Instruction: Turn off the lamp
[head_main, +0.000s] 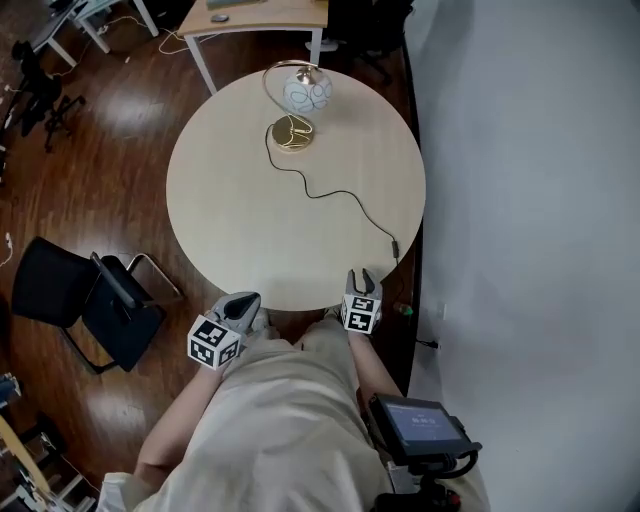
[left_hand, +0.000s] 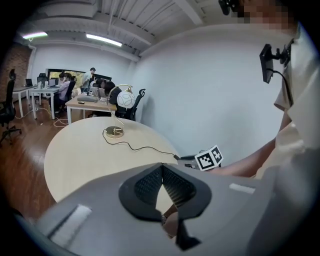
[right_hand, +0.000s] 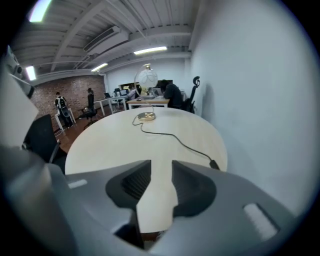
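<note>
The lamp (head_main: 298, 105) stands at the far side of the table (head_main: 220, 210), well apart from both claws. Its cord runs near and right to what looks like an inline switch (head_main: 393, 243) — just beyond your right gripper (head_main: 362, 279), which is tilted down with its jaws apart and empty. Your left gripper (head_main: 241, 303) is clenched on nothing — farther off

round pale table (head_main: 230, 210) bears a gold-based lamp (head_main: 292, 132) and its trailing cord (head_main: 345, 192).
</note>
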